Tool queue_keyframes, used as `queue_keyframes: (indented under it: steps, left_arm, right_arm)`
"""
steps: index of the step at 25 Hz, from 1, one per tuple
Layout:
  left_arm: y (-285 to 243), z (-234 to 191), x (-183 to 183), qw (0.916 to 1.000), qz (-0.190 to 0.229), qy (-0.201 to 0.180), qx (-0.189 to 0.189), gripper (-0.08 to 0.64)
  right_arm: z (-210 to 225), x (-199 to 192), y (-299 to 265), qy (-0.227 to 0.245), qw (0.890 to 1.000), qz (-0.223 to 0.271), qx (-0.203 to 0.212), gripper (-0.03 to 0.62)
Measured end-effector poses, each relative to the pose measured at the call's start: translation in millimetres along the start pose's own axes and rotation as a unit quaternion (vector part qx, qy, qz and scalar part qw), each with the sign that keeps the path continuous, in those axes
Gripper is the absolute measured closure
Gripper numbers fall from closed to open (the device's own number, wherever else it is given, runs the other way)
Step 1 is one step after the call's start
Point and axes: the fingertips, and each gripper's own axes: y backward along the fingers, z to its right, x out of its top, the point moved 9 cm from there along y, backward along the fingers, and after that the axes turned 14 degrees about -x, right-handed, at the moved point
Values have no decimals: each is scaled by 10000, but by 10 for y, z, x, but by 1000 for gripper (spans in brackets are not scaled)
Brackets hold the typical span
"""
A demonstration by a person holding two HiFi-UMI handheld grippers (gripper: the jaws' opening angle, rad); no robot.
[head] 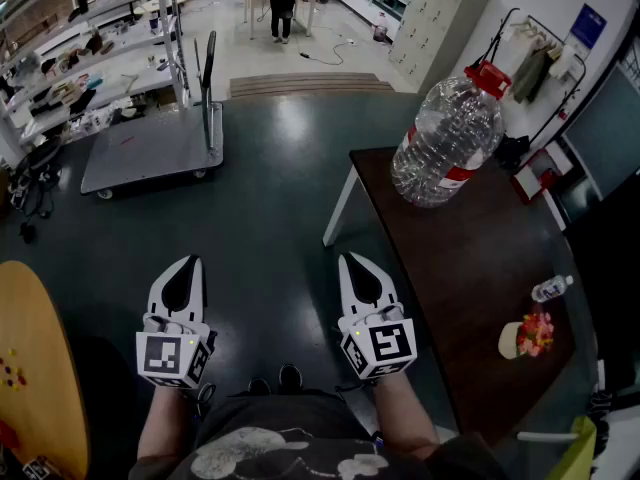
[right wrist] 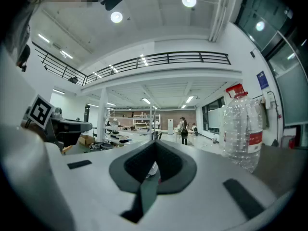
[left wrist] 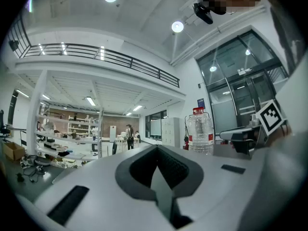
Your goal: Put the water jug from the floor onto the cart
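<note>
The near end and right edge of the dark desk [head: 470, 268] run out of the head view, so its full extent cannot be made out. In the left gripper view, the tool's own body hides the bottom of the water jug [left wrist: 199, 131]. In the right gripper view the base of the jug [right wrist: 242, 129] blurs into the desk surface. The cart [head: 150, 148] is plain only in the head view. It is a flat platform on the floor, far to the left and well apart from the desk, with its upright handle [head: 208, 78] at its right end.

The water jug [head: 447, 140] stands on the far end of the desk, to the right of both tools. It is upright, its long axis vertical, with the red cap on top. In the head view it appears to lean toward the far right.

The left tool [head: 187, 263] and the right tool [head: 352, 260] are held level side by side over the floor, left of the desk. The jaws of the left tool [left wrist: 156, 148] are pressed together with nothing between them. Those of the right tool [right wrist: 155, 143] are likewise closed and empty.

A small bottle [head: 551, 288] lies on the desk's near part.
</note>
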Motion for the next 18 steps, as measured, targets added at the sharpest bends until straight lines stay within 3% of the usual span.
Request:
queue_keyframes:
  steps: [6, 12, 18]
  left_arm:
    - [61, -55, -135, 10000, -70, 58, -28, 552]
    - [76, -90, -204, 9999, -159, 17, -64, 552]
    - [168, -91, -164, 9992, -97, 317, -227, 552]
  right_arm:
    - [-250, -17, 17, 66, 9997, -26, 241, 601]
    - [-294, -81, 25, 111, 9997, -143, 182, 601]
    - [-273, -7, -48, 156, 9999, -27, 54, 601]
